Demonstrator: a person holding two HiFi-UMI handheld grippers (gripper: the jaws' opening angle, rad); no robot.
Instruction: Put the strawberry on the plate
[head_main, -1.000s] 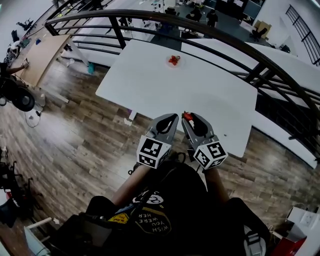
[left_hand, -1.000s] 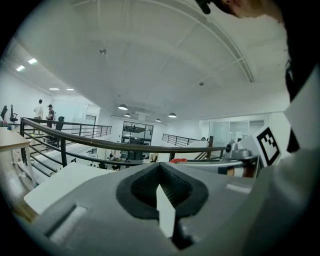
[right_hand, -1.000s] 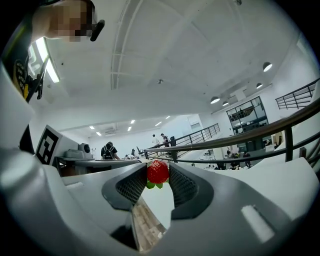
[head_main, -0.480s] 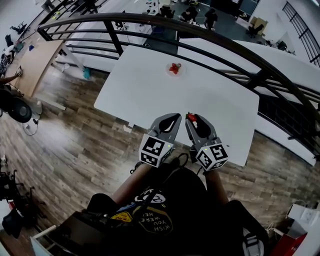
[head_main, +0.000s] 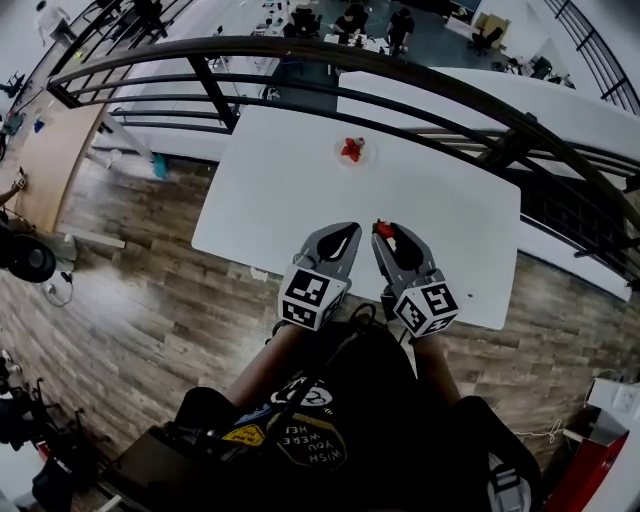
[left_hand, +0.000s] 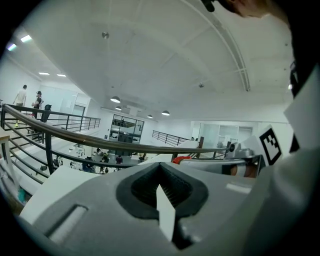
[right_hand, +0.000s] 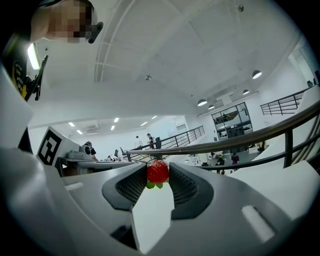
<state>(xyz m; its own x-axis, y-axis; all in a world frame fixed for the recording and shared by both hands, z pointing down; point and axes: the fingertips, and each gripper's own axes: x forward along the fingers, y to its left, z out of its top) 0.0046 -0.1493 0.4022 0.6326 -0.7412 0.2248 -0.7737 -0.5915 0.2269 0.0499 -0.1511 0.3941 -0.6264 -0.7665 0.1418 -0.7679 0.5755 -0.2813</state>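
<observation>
A small white plate (head_main: 362, 157) sits near the far edge of the white table (head_main: 280, 190), with a red strawberry (head_main: 351, 149) on it. My right gripper (head_main: 386, 229) is shut on a second strawberry (head_main: 383, 231) over the table's near part; in the right gripper view that berry (right_hand: 158, 171) sits pinched between the jaw tips of the right gripper (right_hand: 158, 175). My left gripper (head_main: 349, 229) hangs beside it on the left with its jaws together and nothing in them. In the left gripper view the left gripper (left_hand: 160, 169) shows its tips meeting.
A curved black railing (head_main: 300, 48) runs just beyond the table's far edge, with a lower floor and people behind it. Wooden floor (head_main: 150, 300) lies to the left and right of the table. A red object (head_main: 600, 470) stands at the bottom right.
Both grippers have moved forward side by side, from the table's near edge to over its near part, closer to the plate. The right one still holds the strawberry.
</observation>
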